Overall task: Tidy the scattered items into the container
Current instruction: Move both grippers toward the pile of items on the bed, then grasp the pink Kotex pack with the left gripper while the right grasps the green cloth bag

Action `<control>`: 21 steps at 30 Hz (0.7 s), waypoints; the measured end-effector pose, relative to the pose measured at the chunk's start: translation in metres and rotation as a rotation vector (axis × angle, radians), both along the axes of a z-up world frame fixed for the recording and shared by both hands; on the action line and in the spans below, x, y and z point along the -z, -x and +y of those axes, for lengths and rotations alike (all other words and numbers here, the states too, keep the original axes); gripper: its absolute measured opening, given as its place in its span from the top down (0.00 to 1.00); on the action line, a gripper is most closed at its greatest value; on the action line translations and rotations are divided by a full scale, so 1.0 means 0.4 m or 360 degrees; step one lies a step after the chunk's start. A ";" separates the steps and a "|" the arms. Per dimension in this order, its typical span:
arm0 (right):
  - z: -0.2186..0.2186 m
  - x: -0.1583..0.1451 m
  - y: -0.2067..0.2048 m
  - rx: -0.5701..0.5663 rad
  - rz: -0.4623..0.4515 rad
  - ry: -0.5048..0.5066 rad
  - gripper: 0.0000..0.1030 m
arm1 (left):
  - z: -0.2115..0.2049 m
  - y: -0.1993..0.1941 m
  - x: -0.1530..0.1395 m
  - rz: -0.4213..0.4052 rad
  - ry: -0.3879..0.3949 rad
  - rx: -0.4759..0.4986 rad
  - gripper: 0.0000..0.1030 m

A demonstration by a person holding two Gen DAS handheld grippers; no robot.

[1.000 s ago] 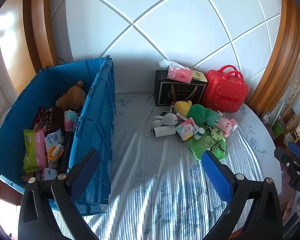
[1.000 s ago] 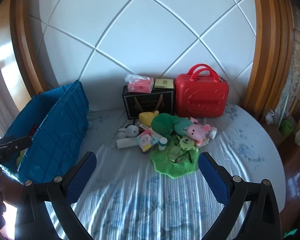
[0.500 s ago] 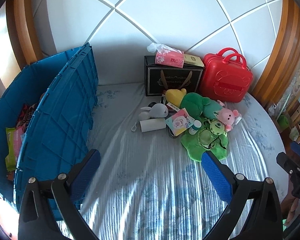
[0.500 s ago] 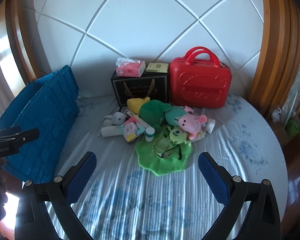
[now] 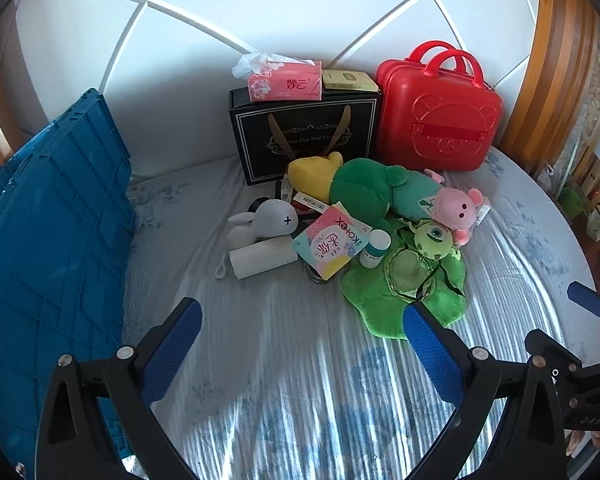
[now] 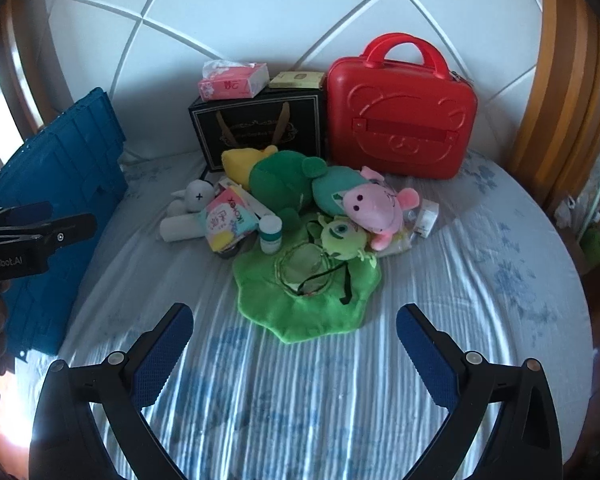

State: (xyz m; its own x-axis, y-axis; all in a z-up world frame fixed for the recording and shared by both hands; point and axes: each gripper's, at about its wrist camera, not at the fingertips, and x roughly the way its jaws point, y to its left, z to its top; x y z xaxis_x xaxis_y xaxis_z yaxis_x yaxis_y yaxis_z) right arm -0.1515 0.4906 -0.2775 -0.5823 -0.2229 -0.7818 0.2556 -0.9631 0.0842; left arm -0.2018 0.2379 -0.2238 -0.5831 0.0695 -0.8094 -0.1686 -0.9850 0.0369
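Right now I have both claws held wide and empty above the bed (image 6: 480, 288): the left claw (image 5: 300, 336) and the right claw (image 6: 294, 334) each face the pile of scattered items. That pile sits mid-bed: a green leaf-shaped plush mat (image 6: 312, 300) nearest me, a green one-eyed plush (image 6: 342, 238) and a pink pig plush (image 6: 376, 206) on its far edge, then a small white bottle (image 6: 271, 233), a pink packet (image 6: 228, 222), a white roll (image 5: 262, 262) and a white bunny (image 5: 266, 220). The blue container (image 5: 52, 240) stands at the left edge, well apart from the pile; I cannot see inside it. Behind are a black gift box (image 5: 304, 136), a tissue pack (image 5: 286, 84) on top, and a red case (image 5: 440, 116)
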 end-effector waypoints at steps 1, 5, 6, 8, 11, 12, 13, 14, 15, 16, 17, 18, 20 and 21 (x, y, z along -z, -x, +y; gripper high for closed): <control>0.000 0.015 0.012 -0.0001 0.0000 -0.0008 0.00 | 0.006 0.013 0.014 -0.0007 0.0006 0.0006 0.00; -0.005 0.089 0.071 0.0002 -0.0025 -0.0026 0.00 | 0.030 0.074 0.083 -0.0020 0.0022 0.0058 0.00; -0.006 0.109 0.084 0.0005 -0.0035 -0.0031 0.00 | 0.034 0.090 0.101 -0.0025 0.0024 0.0075 0.00; -0.013 0.158 0.117 0.0006 -0.0062 -0.0049 0.00 | 0.044 0.127 0.140 -0.0034 0.0037 0.0102 0.00; -0.026 0.225 0.162 0.0001 -0.0111 -0.0059 0.00 | 0.056 0.177 0.190 -0.0041 0.0049 0.0132 0.00; -0.029 0.246 0.172 -0.0002 -0.0119 -0.0074 0.00 | 0.060 0.193 0.206 -0.0048 0.0057 0.0141 0.00; -0.032 0.268 0.182 -0.0006 -0.0132 -0.0091 0.00 | 0.066 0.210 0.225 -0.0051 0.0059 0.0154 0.00; -0.035 0.292 0.193 -0.0009 -0.0149 -0.0101 0.00 | 0.071 0.224 0.240 -0.0053 0.0064 0.0165 0.00; -0.037 0.311 0.201 -0.0010 -0.0161 -0.0104 0.00 | 0.076 0.238 0.255 -0.0059 0.0071 0.0173 0.00; -0.039 0.328 0.210 -0.0010 -0.0171 -0.0105 0.00 | 0.079 0.253 0.273 -0.0067 0.0074 0.0183 0.00; -0.041 0.343 0.219 -0.0012 -0.0177 -0.0100 0.00 | 0.083 0.266 0.288 -0.0074 0.0079 0.0192 0.00; -0.044 0.354 0.226 -0.0015 -0.0177 -0.0096 0.00 | 0.087 0.279 0.303 -0.0081 0.0089 0.0198 0.00; -0.051 0.375 0.244 -0.0022 -0.0171 -0.0086 0.00 | 0.099 0.306 0.334 -0.0094 0.0119 0.0218 0.00; -0.053 0.382 0.253 -0.0024 -0.0166 -0.0082 0.00 | 0.106 0.317 0.347 -0.0097 0.0137 0.0231 0.00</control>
State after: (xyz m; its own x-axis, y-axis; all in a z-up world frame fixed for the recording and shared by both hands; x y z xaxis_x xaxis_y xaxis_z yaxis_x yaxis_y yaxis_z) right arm -0.2526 0.4694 -0.4302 -0.4941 -0.1892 -0.8485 0.2625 -0.9630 0.0619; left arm -0.3285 0.2804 -0.3626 -0.5215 0.0784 -0.8496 -0.3135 -0.9437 0.1054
